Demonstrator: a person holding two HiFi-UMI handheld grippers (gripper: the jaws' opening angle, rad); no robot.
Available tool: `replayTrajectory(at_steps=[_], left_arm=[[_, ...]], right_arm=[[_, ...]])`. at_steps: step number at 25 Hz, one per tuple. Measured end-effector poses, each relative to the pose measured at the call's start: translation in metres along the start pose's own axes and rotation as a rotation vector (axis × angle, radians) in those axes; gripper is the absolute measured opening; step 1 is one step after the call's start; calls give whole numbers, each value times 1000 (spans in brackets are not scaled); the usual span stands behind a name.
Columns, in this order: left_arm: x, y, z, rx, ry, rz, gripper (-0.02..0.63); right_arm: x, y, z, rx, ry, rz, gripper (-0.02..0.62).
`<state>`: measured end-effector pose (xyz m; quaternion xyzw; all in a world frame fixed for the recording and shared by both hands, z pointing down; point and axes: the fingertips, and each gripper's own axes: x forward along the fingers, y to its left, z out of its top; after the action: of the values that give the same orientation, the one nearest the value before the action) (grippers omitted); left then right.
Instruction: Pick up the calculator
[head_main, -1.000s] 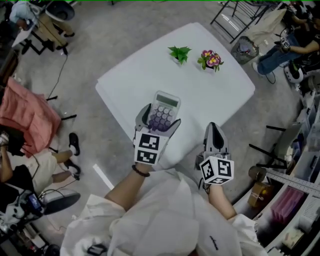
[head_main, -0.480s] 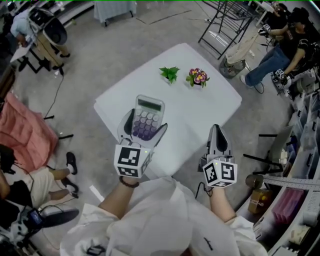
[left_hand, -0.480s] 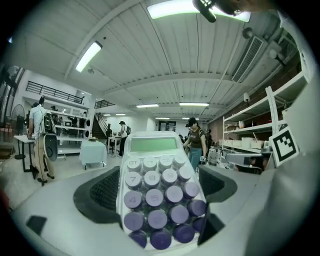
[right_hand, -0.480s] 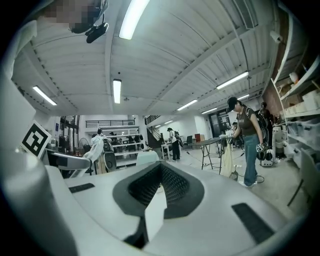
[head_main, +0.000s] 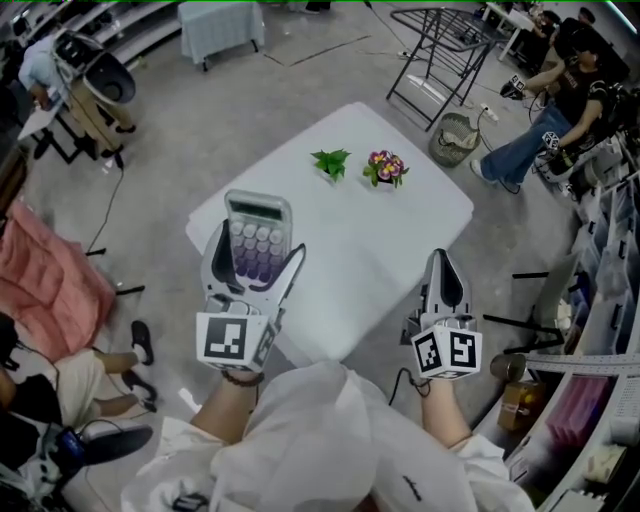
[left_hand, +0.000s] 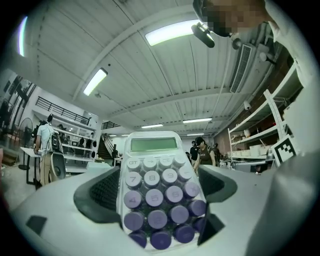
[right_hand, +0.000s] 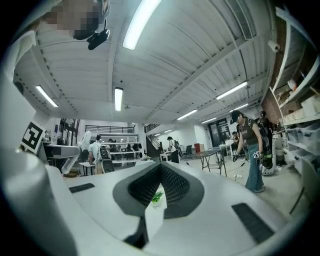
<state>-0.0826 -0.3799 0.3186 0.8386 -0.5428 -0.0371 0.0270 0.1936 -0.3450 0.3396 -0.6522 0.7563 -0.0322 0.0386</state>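
The calculator (left_hand: 157, 195) is clamped between the jaws of the left hand-held gripper (head_main: 254, 262). That gripper's own view shows dark pads (left_hand: 97, 192) pressing its long sides and its display beyond the purple keys, while only the head view shows it over the left edge of the white bench (head_main: 400, 240), with a green plant (head_main: 331, 161) and a flowering plant (head_main: 386, 167) well ahead. To its right, the right hand-held gripper (head_main: 441, 258) is clenched on nothing, its own view showing the pads meeting at the tips.

I count one calculator (head_main: 256, 243), one table (head_main: 400, 230), and two plants (a leafy plant (head_main: 331, 161) and a flowering plant (head_main: 386, 167)). Two grippers on my feeds: left gripper (head_main: 257, 252), right gripper (head_main: 440, 258).
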Motion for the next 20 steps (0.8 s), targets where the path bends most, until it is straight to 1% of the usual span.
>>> replayTrajectory(at_steps=[6,13,16,20], left_arm=[[-3,0,2,14,-20,10,491],[-5,9,5,34,-45,29,491],[-4,14,5,34,-43,29,491],[-2,16,1,31,-15,30,491]], right_arm=[[-2,0,16,-18,-39,6,17],[-3,1,20,-25,-50,-4,17],[-1,2,18,-24,-41,-8,17],[1,3,16,-27,-32,-11,17]])
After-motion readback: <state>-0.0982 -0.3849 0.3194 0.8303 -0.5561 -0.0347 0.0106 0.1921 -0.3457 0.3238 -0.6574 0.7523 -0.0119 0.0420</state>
